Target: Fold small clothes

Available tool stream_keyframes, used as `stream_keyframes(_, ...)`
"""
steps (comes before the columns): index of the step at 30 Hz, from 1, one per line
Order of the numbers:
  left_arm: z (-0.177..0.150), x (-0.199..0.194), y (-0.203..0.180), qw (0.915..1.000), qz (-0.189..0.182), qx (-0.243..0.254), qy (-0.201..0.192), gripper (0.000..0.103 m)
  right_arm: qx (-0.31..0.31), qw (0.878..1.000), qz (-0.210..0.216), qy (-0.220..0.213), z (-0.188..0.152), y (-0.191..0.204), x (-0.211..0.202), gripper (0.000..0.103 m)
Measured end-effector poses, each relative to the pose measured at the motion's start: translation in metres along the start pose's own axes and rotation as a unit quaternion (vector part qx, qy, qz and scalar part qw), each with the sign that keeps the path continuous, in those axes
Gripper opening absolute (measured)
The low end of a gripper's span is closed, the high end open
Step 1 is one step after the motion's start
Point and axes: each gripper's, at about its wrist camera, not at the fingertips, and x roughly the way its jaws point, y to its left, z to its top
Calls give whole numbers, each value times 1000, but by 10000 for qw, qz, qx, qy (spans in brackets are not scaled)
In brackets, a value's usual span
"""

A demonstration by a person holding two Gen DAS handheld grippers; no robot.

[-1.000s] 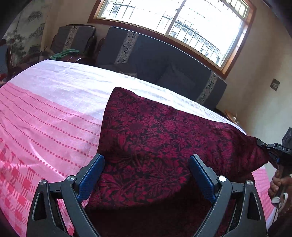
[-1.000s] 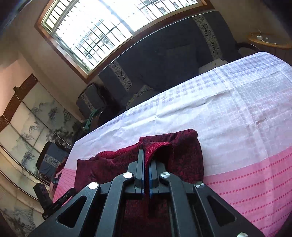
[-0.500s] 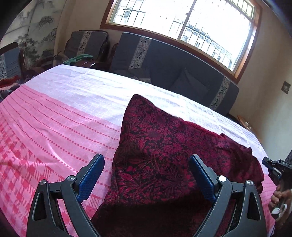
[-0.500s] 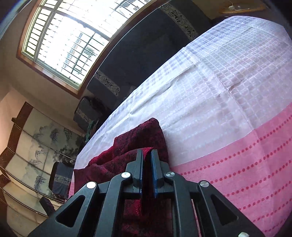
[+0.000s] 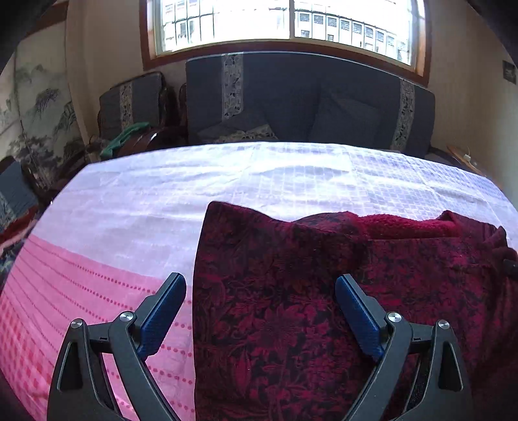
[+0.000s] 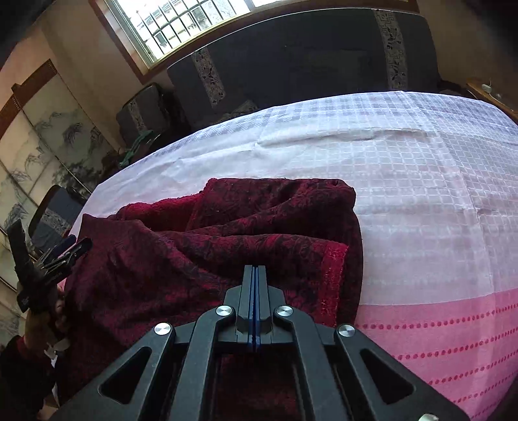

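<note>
Backlit window (image 5: pixel 291 22) glare, fisheye-warped edges

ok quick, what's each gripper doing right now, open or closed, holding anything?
Left gripper: open, holding nothing, over the red cloth.
Right gripper: shut, pads together, nothing visibly between them.

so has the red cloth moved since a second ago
Yes. The red cloth, which reached toward the sofa a second ago, now lies lower and flatter on the bedspread.

The dark red garment (image 5: pixel 291 291), flower-patterned with a plain fuzzy red lining showing at its far edge, lies loosely folded and rumpled on the pink-and-white cloth (image 5: pixel 129 210).
</note>
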Motion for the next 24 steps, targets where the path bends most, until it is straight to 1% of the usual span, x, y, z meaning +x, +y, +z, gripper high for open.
stream_keyframes(1, -1, 6, 14, 9991, -100, -392, 133, 93, 134, 9998, 122, -28, -3, -5, 0, 0)
stream_keyframes(2, -3, 11, 28, 9966, -120, -771, 257, 93, 174, 9996, 190, -69, -5, -9, 1, 0)
stream_keyframes(3, -5, 11, 39, 9938, -220, -1062, 228, 93, 198, 9995, 229, -97, -6, -11, 1, 0)
stream_keyframes(4, -8, 10, 43, 9927, -152, -1183, 188, 94, 248, 9993, 275, -96, -7, -13, 1, 0)
stream_keyframes(7, -8, 14, 35, 9948, 136, -967, 291, 94, 334, 9986, 401, -104, -6, -17, 1, 0)
stream_keyframes(10, -8, 15, 34, 9948, 244, -943, 310, 94, 432, 9976, 535, -107, -6, -22, 1, 0)
stream_keyframes(11, -8, 12, 35, 9945, 259, -983, 241, 93, 475, 9971, 586, -114, -7, -24, 0, 0)
stream_keyframes(12, -9, 5, 36, 9943, 310, -1014, 71, 92, 510, 9966, 633, -116, -8, -25, 0, 0)
stream_keyframes(14, -8, -17, 35, 9931, 554, -983, -322, 91, 579, 9957, 720, -106, -8, -28, 1, 0)
stream_keyframes(15, -6, -29, 33, 9928, 572, -913, -527, 91, 602, 9953, 757, -100, -8, -29, 1, 0)
stream_keyframes(17, 2, -51, 22, 9934, 390, -590, -904, 91, 683, 9938, 872, -77, -7, -35, 1, 0)
stream_keyframes(18, 8, -56, 13, 9940, 329, -321, -991, 91, 739, 9929, 924, -77, -8, -38, 1, 0)
stream_keyframes(19, 14, -57, 3, 9949, 188, -30, -990, 91, 757, 9927, 939, -84, -8, -39, 1, 0)
stream_keyframes(21, 22, -48, -12, 9959, -330, 394, -744, 78, 697, 9938, 859, -103, -9, -37, 0, 0)
stream_keyframes(22, 26, -37, -16, 9959, -583, 482, -488, 68, 637, 9948, 785, -118, -9, -34, 0, 0)
stream_keyframes(23, 29, -24, -15, 9958, -758, 462, -221, 57, 560, 9959, 702, -133, -8, -34, -1, 0)
stream_keyframes(24, 30, -10, -10, 9957, -853, 349, -19, 50, 492, 9967, 622, -148, -8, -31, -1, 0)
